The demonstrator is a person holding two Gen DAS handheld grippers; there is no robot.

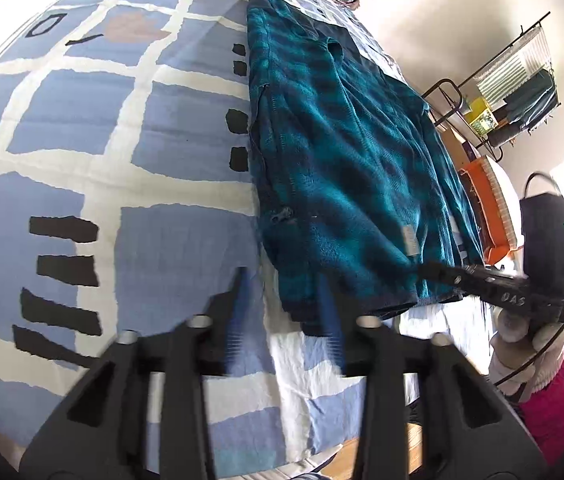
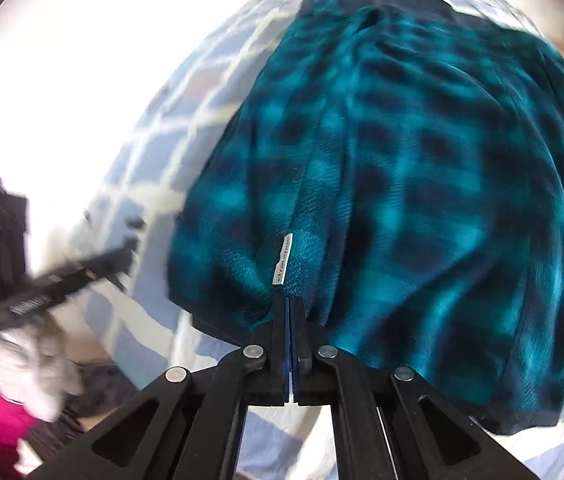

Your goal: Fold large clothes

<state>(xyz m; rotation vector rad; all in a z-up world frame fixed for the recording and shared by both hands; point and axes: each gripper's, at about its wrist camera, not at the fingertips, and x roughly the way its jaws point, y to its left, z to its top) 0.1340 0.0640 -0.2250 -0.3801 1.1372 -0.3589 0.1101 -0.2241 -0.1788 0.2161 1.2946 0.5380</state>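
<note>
Through my left wrist camera, the teal plaid fleece jacket (image 1: 345,168) lies on the bed, running from 12 o'clock down toward 4 o'clock. It is a soft, fuzzy garment in teal with darker navy checks, trimmed with a dark hem along its near edge. A zipped pocket shows on its left side at about the picture's centre, and a small pale label (image 1: 409,240) sits near the hem. Under it spreads the bedspread (image 1: 82,128), blue squares with white bands and black dashes. My left gripper (image 1: 286,312) has its blue-padded fingers spread apart, one over the bedspread and one over the jacket's hem corner; I cannot tell whether either touches the cloth. At 4 o'clock my right gripper (image 1: 425,270) reaches in with its tip at the hem, held by my gloved hand (image 1: 521,332).

Through my right wrist camera, the jacket (image 2: 421,184) fills the frame from 12 to 4 o'clock, blurred, its folds fanning out from the pinch point. My right gripper (image 2: 289,304) has its fingers pressed together on the hem, just below the label (image 2: 283,258). My left gripper (image 2: 66,276) shows blurred at 9 o'clock above the bedspread (image 2: 138,184).
</note>
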